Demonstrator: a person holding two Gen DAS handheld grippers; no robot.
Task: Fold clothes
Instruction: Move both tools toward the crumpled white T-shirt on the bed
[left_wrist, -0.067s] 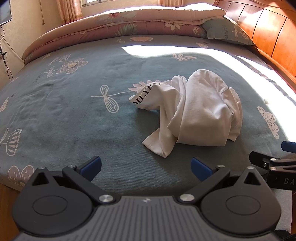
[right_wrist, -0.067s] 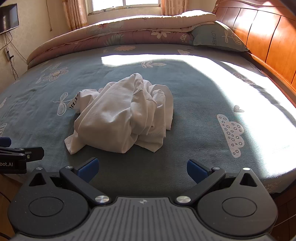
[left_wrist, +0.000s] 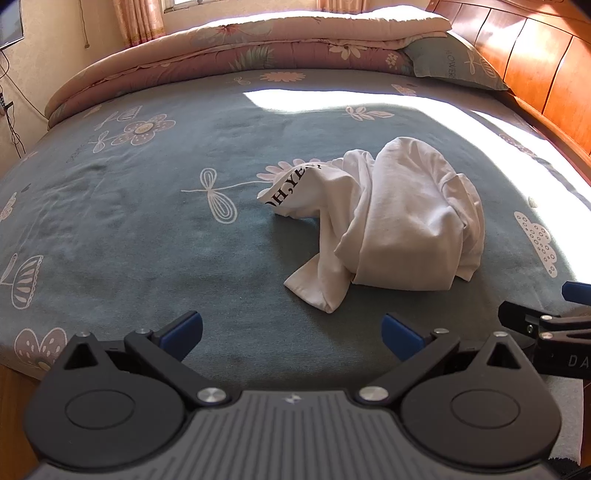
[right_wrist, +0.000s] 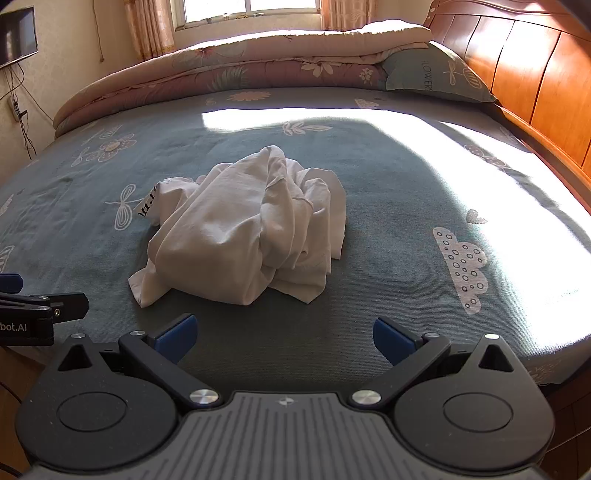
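- The white T-shirt lies crumpled in a heap near the middle of the bed, black lettering showing on a turned-out edge at its left side; nothing of the folding looks begun
- The left tongs hover over the near edge of the bed with their blue tips spread wide and nothing between them, the shirt ahead and to their right
- The right tongs are likewise wide apart and empty, aimed nearly straight at the heap, probably so each can take a separate edge and spread the shirt flat
- A loose corner trails toward the near edge, likely the easiest first hold
- The bed carries a blue-grey flowered sheet, soft and giving, with a sun patch across the far right
- A folded quilt and pillow lie along the far side, a wooden headboard to the right, a curtained window beyond
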